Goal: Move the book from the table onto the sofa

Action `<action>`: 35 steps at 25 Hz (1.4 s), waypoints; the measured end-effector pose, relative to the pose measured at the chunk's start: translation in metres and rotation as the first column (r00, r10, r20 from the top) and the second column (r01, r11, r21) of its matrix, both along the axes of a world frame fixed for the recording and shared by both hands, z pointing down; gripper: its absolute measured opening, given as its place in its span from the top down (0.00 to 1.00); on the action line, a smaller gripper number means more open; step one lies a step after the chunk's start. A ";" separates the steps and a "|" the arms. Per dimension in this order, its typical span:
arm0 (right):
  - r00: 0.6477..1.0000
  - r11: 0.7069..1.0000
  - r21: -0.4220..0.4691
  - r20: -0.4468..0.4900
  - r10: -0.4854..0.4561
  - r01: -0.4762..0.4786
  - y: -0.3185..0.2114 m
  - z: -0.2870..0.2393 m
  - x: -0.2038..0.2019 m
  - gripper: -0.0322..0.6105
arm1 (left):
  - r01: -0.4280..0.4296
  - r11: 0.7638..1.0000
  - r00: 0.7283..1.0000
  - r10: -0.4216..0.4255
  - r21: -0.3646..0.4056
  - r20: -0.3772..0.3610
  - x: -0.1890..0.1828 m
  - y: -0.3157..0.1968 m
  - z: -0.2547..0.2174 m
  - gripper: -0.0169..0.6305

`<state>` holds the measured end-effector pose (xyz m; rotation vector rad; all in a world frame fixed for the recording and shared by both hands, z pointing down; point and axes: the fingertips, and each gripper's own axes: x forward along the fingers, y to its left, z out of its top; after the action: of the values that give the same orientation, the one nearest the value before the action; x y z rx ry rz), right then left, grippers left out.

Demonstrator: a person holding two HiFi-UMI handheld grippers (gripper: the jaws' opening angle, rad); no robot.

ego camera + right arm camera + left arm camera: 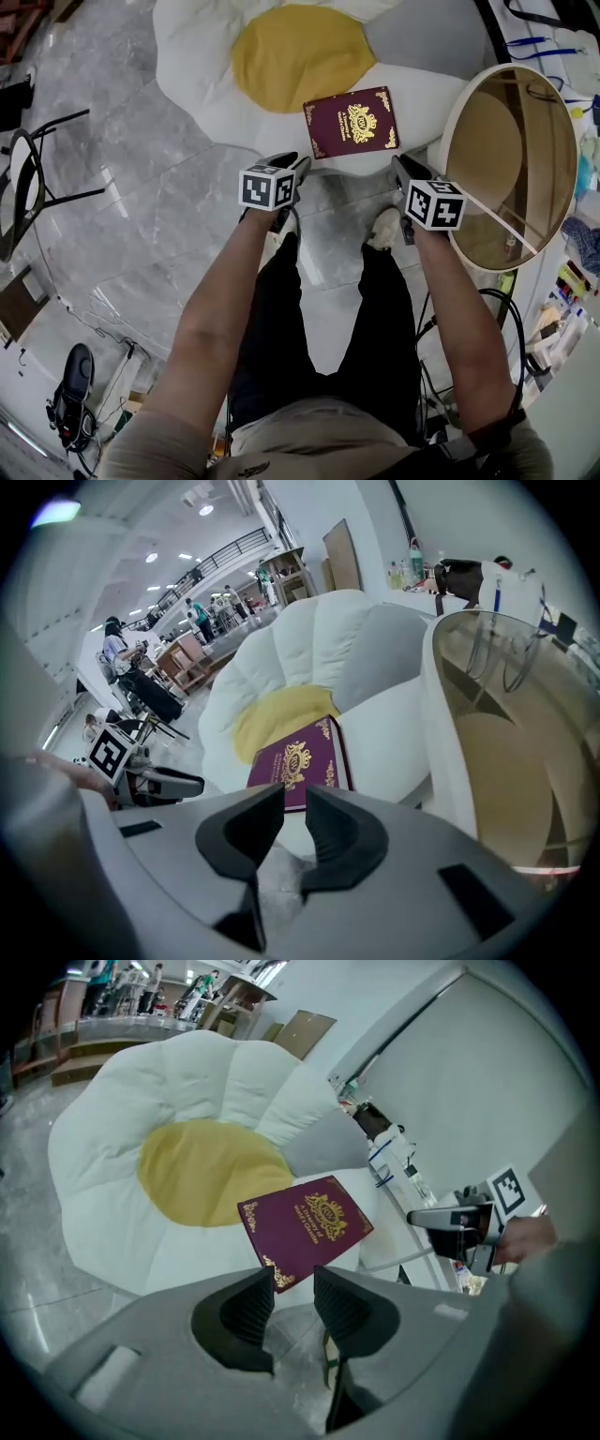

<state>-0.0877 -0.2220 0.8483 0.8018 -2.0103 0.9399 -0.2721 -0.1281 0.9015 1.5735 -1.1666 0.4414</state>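
Observation:
A maroon book [352,123] with gold ornament lies flat on the front petal of the white flower-shaped sofa [202,66], just below its yellow centre [295,52]. My left gripper [298,164] hangs over the floor just short of the book's near left corner, apart from it. My right gripper [405,169] is level with it, off the book's near right corner. In the left gripper view the jaws [293,1281] stand apart with nothing between them and the book [305,1227] beyond. The right gripper [294,801] likewise has a bare gap, with the book [298,761] ahead.
A round table with a white rim [457,117] and a brown glass top stands to the right, close to my right gripper. A black chair [28,178] stands at the left. Cables and a dark shoe [73,394] lie on the grey marble floor. Clutter lines the right edge.

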 end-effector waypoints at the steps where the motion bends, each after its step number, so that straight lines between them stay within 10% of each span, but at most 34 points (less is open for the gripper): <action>1: 1.000 1.000 -0.001 0.007 -0.006 0.006 0.003 -0.012 0.001 0.83 | -0.026 1.000 1.000 0.026 0.004 0.000 0.002 0.003 -0.014 0.77; 17: 0.979 0.983 0.049 0.089 -0.182 0.178 0.072 -0.185 0.034 0.93 | -0.142 0.980 0.982 0.156 0.137 -0.104 0.053 0.036 -0.241 0.96; 35: 0.948 0.964 0.200 0.232 -0.219 0.174 0.154 -0.417 0.062 0.93 | -0.321 0.856 0.932 0.361 0.405 -0.025 0.138 0.076 -0.512 0.96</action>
<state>-0.0255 -0.0685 0.4310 0.5815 -2.3732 0.7859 -0.1342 -0.0521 0.3900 2.1501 -0.9335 0.3626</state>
